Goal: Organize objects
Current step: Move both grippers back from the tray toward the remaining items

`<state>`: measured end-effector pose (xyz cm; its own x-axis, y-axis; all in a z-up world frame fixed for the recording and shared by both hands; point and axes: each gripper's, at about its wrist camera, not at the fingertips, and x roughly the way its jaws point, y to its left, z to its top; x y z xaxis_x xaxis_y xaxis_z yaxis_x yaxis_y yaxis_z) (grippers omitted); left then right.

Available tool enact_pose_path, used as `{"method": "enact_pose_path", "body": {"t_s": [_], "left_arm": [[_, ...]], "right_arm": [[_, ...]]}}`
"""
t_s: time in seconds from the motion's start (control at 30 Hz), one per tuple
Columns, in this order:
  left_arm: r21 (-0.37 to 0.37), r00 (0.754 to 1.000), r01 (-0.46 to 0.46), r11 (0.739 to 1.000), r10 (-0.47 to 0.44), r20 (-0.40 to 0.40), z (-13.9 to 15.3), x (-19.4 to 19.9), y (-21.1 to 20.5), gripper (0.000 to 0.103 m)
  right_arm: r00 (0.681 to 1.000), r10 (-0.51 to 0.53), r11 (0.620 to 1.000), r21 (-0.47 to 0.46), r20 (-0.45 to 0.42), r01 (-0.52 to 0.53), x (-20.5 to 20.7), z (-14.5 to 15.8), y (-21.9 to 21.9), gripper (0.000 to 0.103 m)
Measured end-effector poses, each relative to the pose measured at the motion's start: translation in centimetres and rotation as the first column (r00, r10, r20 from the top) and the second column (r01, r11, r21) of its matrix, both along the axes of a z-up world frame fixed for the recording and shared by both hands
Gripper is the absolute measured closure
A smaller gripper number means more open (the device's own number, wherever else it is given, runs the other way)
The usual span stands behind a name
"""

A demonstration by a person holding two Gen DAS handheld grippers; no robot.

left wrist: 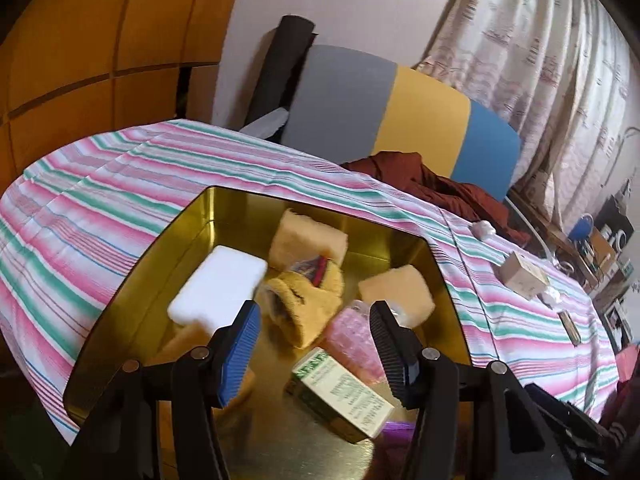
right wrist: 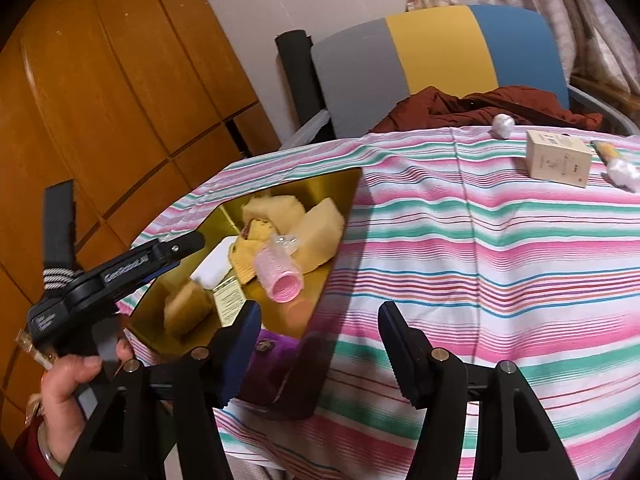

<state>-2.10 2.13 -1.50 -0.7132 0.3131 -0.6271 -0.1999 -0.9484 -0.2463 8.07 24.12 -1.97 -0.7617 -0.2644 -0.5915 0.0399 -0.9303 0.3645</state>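
A gold tin tray [left wrist: 168, 236] sits on the striped tablecloth and holds a white foam block [left wrist: 218, 290], yellow sponges [left wrist: 306, 238], a pink hair roller [left wrist: 352, 338] and a green-and-white box [left wrist: 340, 394]. My left gripper [left wrist: 314, 318] hovers open and empty over the tray. The right wrist view shows the tray [right wrist: 344, 184], the roller [right wrist: 278, 276], and the left gripper [right wrist: 176, 246] above the tray. My right gripper [right wrist: 318, 320] is open and empty at the tray's right edge. A beige box [right wrist: 558, 158], a white ball [right wrist: 502, 125] and small items lie far right on the cloth.
A grey, yellow and blue chair [left wrist: 400, 116] with a rust-red cloth [left wrist: 432, 184] stands behind the table. Wooden cabinets [right wrist: 100, 100] are at the left. A purple item [right wrist: 276, 354] lies by the tray's near corner. A curtain [left wrist: 540, 48] hangs at the right.
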Motion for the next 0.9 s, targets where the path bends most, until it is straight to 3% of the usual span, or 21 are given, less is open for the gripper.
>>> {"method": "enact_pose_path", "body": {"t_s": [0.27, 0.57, 0.9], "left_arm": [[0.003, 0.996, 0.083, 0.997, -0.083, 0.011, 0.0, 1.0, 2.5, 0.045], [0.010, 0.971, 0.237, 0.972, -0.237, 0.035, 0.2, 3.6, 7.3, 0.045], [-0.032, 0.903, 0.430, 0.902, -0.428, 0.045, 0.6, 6.1, 14.4, 0.042]], "right_arm": [[0.999, -0.052, 0.999, 0.003, 0.015, 0.052, -0.1, -0.3, 2.1, 0.041], [0.988, -0.150, 0.988, 0.036, 0.040, 0.149, -0.2, -1.1, 6.7, 0.037], [0.964, -0.259, 0.962, 0.103, 0.061, 0.252, 0.7, -1.7, 13.1, 0.037]]}}
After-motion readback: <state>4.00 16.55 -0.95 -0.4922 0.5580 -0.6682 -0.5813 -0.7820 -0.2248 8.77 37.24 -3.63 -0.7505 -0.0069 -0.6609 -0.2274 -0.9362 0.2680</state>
